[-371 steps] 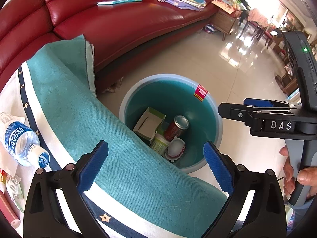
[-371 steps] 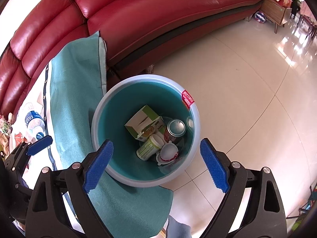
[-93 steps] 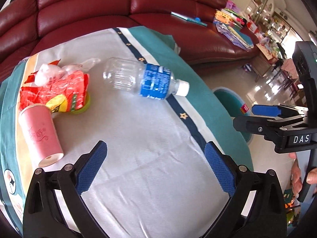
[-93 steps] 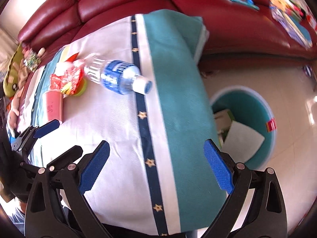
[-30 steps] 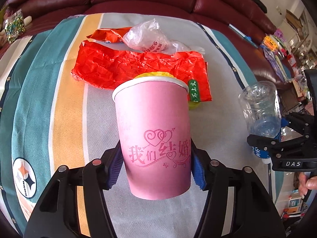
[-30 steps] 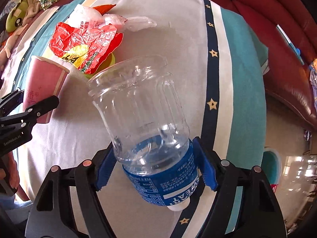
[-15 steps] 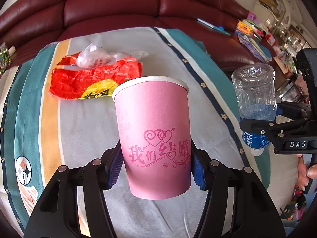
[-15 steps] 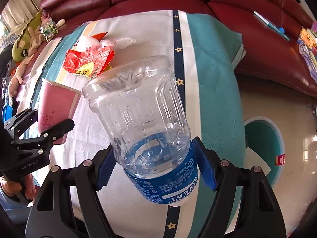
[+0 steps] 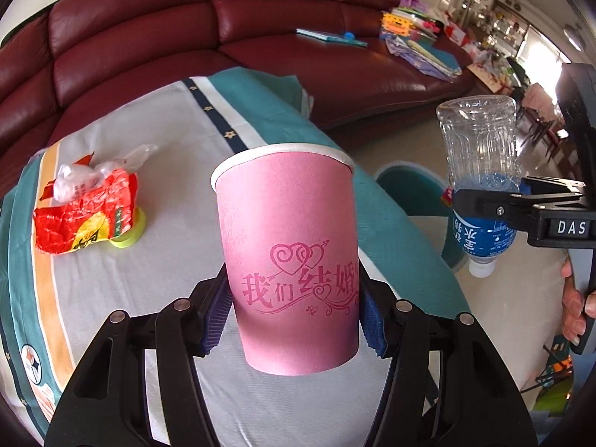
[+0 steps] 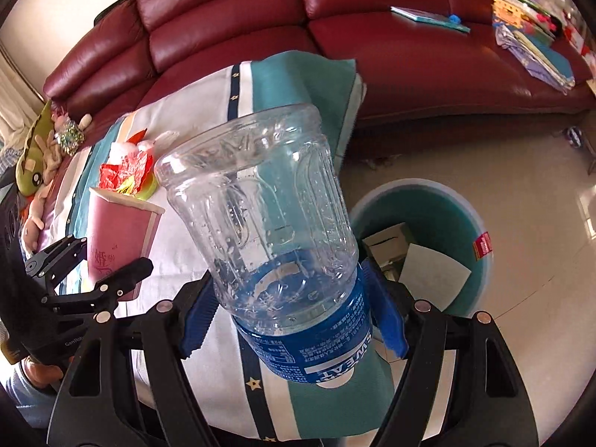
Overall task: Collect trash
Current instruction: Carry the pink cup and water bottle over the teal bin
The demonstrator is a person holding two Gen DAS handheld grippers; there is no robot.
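My left gripper (image 9: pixel 294 320) is shut on a pink paper cup (image 9: pixel 287 249) and holds it upright above the table. My right gripper (image 10: pixel 294 316) is shut on a clear plastic bottle with a blue label (image 10: pixel 268 216), held cap down; it also shows in the left wrist view (image 9: pixel 480 171). The pink cup shows in the right wrist view (image 10: pixel 115 238) in the left gripper's jaws. A teal trash bin (image 10: pixel 458 208) stands on the floor to the right of the table, with a box and white paper inside. A red wrapper with a clear plastic bag (image 9: pixel 82 208) lies on the table.
The table is covered by a striped teal and white cloth (image 9: pixel 167 156). A red leather sofa (image 9: pixel 260 37) curves behind it, with books and papers (image 9: pixel 421 48) on its seat. Plush toys (image 10: pixel 44 141) lie at the table's far left. Shiny tile floor (image 10: pixel 521 149) surrounds the bin.
Both grippers have swung right toward the bin with the cup and the bottle in them. The bin has come more fully into both views and the wrapper has drifted left.
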